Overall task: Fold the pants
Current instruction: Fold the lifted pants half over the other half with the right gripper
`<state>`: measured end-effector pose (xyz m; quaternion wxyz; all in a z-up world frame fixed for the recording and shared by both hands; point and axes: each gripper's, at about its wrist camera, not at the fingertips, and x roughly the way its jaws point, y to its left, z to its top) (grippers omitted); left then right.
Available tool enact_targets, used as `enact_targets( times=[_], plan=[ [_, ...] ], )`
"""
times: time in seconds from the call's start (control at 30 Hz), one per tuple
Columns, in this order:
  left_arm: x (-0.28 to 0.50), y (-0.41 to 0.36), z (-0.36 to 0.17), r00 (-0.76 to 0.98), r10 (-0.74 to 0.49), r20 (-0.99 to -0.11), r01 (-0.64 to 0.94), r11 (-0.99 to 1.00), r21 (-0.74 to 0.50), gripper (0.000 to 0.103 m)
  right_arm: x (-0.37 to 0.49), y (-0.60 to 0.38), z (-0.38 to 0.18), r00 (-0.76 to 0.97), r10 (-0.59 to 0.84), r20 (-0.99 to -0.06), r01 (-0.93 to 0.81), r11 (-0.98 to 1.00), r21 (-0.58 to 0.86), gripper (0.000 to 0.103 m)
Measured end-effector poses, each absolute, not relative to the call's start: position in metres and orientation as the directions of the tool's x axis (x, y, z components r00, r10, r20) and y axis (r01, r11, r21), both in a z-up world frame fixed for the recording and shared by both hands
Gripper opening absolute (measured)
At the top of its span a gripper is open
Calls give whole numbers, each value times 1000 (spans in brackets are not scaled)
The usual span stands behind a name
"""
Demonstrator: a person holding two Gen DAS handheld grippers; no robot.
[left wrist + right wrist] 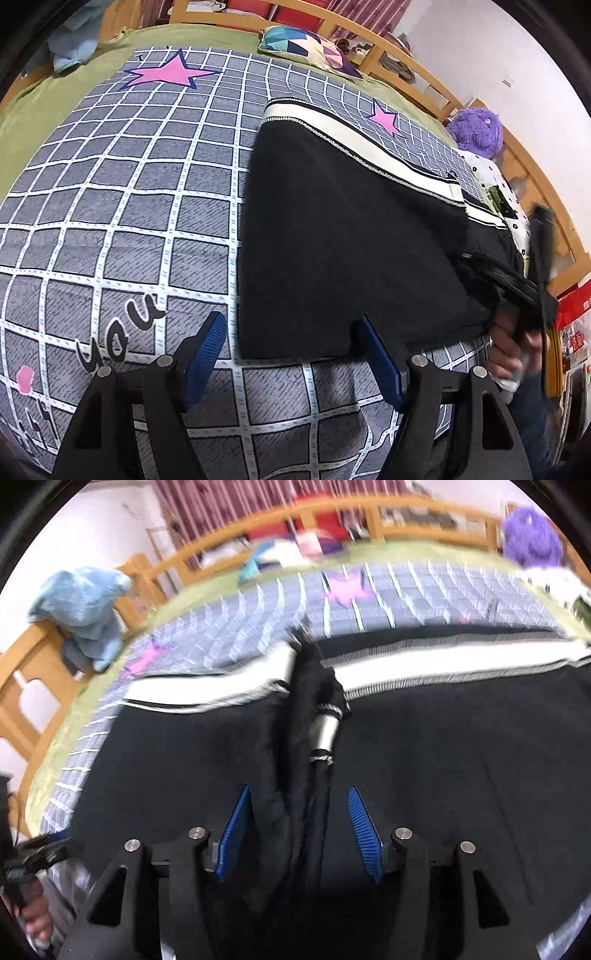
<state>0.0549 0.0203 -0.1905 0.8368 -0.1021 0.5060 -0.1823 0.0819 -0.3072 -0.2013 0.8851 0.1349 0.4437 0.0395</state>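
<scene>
Black pants (pixel 351 236) with a white side stripe (pixel 354 136) lie flat on a grey checked bedspread (pixel 122 206). My left gripper (pixel 291 328) is open and empty, hovering over the near left corner of the pants. In the blurred right wrist view, my right gripper (pixel 299 801) is open just above the pants (pixel 461 757), with a raised black fold and a silver-tipped drawstring (pixel 325 731) between and beyond its fingers. The right gripper's body and the hand holding it (pixel 517 295) show at the pants' right edge in the left wrist view.
A patterned pillow (pixel 306 44) and a purple plush toy (pixel 476 129) lie by the wooden bed rail (pixel 424 70). A light blue plush (pixel 85 605) hangs at the bed's far corner. A white dotted cloth (pixel 495 184) lies right of the pants. A green sheet (pixel 55 96) borders the bedspread.
</scene>
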Motion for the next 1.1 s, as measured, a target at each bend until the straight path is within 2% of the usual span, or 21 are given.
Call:
enact_targets(
  times=[0.03,0.07,0.13,0.17,0.2,0.27,0.3,0.37,0.4,0.5,0.6,0.73,0.83,0.9,1.1],
  plan=[
    [54,22,-190,425,-408,-808,204,913,-353,72,90,-307,-207,592,204,-780,51,956,289,43],
    [53,24,-189,430,-405,-807,204,914,-350,72,92,-305,-206,602,208,-771,43,956,291,21],
    [51,26,-186,437,-402,-805,203,916,-347,72,98,-303,-194,598,252,-760,-24,954,298,14],
    [52,27,-184,441,-402,-802,205,915,-346,72,97,-311,-184,624,288,-726,-44,941,335,14],
    [52,28,-183,446,-403,-799,206,915,-347,72,95,-325,-177,654,322,-685,-37,918,396,14],
    [54,29,-181,458,-404,-792,200,915,-351,72,97,-340,-176,663,312,-681,7,906,423,14],
    [55,29,-181,461,-406,-789,196,914,-356,71,99,-342,-180,659,283,-697,28,916,399,15],
    [60,28,-183,464,-412,-784,188,911,-368,70,104,-337,-200,595,269,-757,45,930,365,26],
    [62,26,-183,463,-409,-787,184,912,-366,70,107,-333,-210,564,260,-784,41,939,341,26],
    [68,24,-183,466,-398,-790,177,917,-357,69,93,-330,-196,595,209,-776,-2,966,259,30],
    [78,19,-182,479,-369,-797,157,929,-336,64,68,-351,-174,648,201,-734,23,959,283,38],
    [95,7,-182,486,-350,-801,152,936,-317,62,22,-415,-150,721,62,-691,156,956,249,38],
    [106,-4,-189,446,-379,-811,170,925,-339,58,-10,-471,-142,730,-85,-678,296,934,202,47],
    [109,-9,-191,441,-383,-812,173,924,-342,58,-26,-515,-144,715,-150,-683,386,899,206,47],
    [118,-19,-198,425,-356,-832,162,934,-317,60,-41,-593,-179,667,-183,-722,506,824,257,47]
  ],
)
